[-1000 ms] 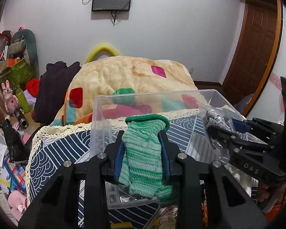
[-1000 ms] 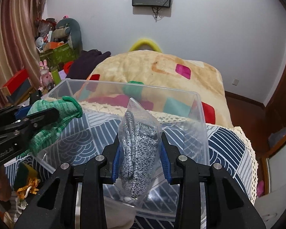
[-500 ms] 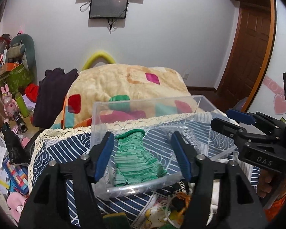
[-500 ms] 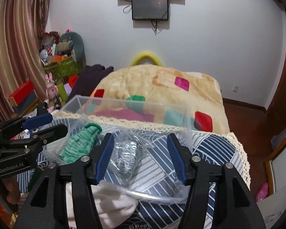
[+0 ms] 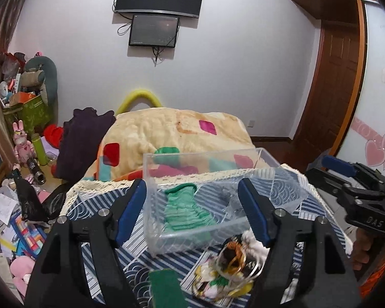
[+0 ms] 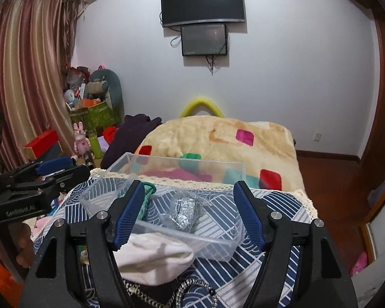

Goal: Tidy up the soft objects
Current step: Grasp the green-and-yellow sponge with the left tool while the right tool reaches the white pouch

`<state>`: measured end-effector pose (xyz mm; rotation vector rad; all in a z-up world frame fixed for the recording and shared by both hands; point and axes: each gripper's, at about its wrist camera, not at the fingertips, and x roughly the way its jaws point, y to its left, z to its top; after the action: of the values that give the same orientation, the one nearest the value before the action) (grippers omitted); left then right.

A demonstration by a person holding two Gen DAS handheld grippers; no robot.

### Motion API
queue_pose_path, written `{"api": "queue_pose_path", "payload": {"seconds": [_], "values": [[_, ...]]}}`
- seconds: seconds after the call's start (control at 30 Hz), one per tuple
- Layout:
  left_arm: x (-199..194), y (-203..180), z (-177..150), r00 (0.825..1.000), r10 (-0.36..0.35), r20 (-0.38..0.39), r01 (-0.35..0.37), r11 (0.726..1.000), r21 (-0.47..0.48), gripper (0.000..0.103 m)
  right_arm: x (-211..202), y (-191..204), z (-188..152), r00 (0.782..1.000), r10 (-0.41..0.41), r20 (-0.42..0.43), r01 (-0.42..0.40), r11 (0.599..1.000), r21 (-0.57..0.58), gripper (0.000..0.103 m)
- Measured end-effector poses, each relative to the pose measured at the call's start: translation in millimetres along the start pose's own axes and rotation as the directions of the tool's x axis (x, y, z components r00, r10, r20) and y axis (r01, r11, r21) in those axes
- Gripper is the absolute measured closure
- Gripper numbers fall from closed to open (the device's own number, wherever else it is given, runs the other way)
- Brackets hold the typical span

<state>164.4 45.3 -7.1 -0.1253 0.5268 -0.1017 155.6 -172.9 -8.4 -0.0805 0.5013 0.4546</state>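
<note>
Clear plastic is holding two of the soft things already: the green knitted glove [image 5: 186,211] is lying flat in the left part of the transparent bin [image 5: 200,233], and the grey speckled glove in its thin bag [image 6: 184,211] is lying beside it toward the right, both resting on the bin's floor and touching no gripper. The left gripper [image 5: 192,211] is hanging over the near edge of the bin with its jaws opening and nothing pressed between the blue pads, the green glove only showing through the gap. The right gripper [image 6: 188,214] is doing the same over the bagged glove, jaws widening and empty. So this pair looks placed, and the hands seem to be finishing the release. More is waiting outside the bin on the blue patterned cloth [image 6: 277,205] of the worktop: a white fabric piece [image 6: 154,256] is lying just against the near wall, and a small jumble of mixed items [image 5: 231,269], its contents hard to make out, is sitting close by. Judging by that, the sorting is partway through.
</note>
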Motion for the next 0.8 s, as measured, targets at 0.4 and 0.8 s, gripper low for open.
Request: {"api": "queue_pose_path", "payload": {"seconds": [0.4, 0.8], "values": [[-8, 15, -46, 0.995, 0.074, -0.061, -0.072, 0.997, 0.02, 0.028, 8, 19, -33, 0.998, 0.03, -0.055, -0.031, 0.999, -0.027, 0.034], [10, 37, -89, 0.979, 0.09, -0.182, -0.099, 0.994, -0.045, 0.028, 42, 21, -59, 0.973, 0.134, -0.187, -0.125, 0.99, 0.062, 0.034]]}}
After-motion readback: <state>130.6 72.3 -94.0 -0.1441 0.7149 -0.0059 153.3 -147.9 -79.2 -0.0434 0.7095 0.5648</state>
